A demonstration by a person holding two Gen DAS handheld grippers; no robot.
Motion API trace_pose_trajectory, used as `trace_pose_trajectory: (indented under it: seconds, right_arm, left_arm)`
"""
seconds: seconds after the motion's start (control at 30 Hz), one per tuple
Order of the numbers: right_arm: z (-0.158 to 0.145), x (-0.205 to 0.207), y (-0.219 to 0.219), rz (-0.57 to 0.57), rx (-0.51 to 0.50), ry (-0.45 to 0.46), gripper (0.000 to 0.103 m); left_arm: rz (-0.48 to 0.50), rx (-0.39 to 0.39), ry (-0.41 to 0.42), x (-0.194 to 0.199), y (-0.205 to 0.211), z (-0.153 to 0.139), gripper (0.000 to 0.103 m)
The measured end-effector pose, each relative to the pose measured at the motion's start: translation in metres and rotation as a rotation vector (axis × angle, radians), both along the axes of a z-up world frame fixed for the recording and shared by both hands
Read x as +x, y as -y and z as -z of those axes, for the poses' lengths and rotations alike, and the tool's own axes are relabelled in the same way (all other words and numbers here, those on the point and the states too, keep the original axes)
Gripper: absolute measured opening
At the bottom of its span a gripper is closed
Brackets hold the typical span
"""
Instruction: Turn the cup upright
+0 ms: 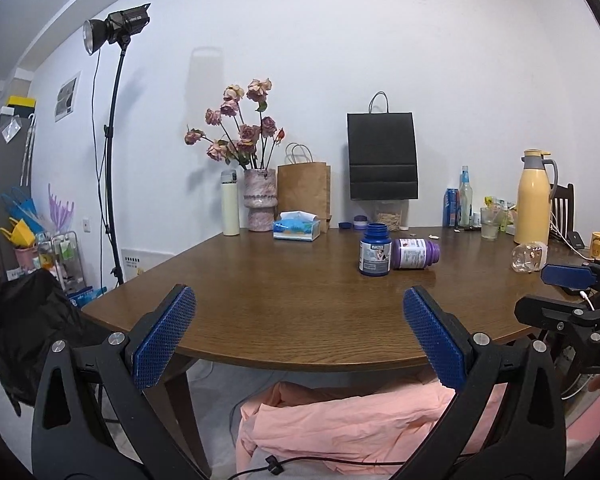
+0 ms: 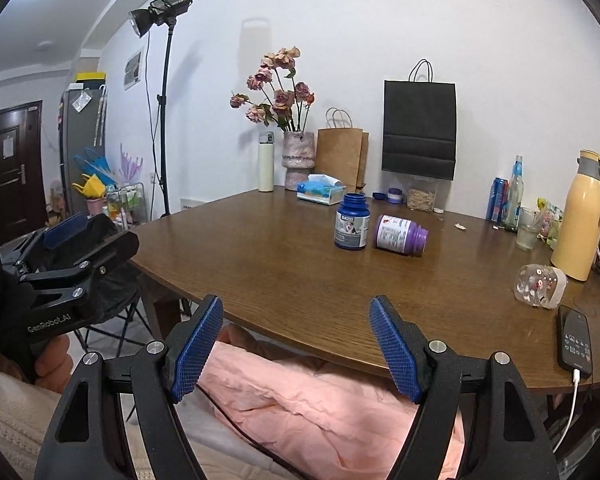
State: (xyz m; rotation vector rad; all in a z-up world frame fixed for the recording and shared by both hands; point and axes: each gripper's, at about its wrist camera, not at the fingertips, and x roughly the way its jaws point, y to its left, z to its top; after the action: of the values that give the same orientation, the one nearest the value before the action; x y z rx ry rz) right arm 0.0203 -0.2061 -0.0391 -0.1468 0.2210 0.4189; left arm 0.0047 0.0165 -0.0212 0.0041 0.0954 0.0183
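Right wrist view: both wide-open, empty claws, left claw [image 1: 300, 338] and right claw [image 2: 296, 350], are held back, so the tipped clear cup [image 2: 540, 284] could be rolled off the worktop [image 2: 300, 280] if bumped

Two pill bottles [image 2: 352, 222] [image 2: 400, 235], two paper bags [image 2: 341, 154] [image 2: 419, 130], one vase [image 2: 298, 158], one tissue box [image 2: 321, 191], one phone [image 2: 575, 340].
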Motion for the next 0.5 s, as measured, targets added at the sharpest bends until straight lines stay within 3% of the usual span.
trace_pose_trajectory:
  seconds: [0.5]
  right_arm:
    - [0.0045,-0.0006,-0.0009,0.0,0.001,-0.007,0.08]
  left_arm:
    - [0.002,0.002,0.0,-0.0003,0.0002,0.0,0.103]
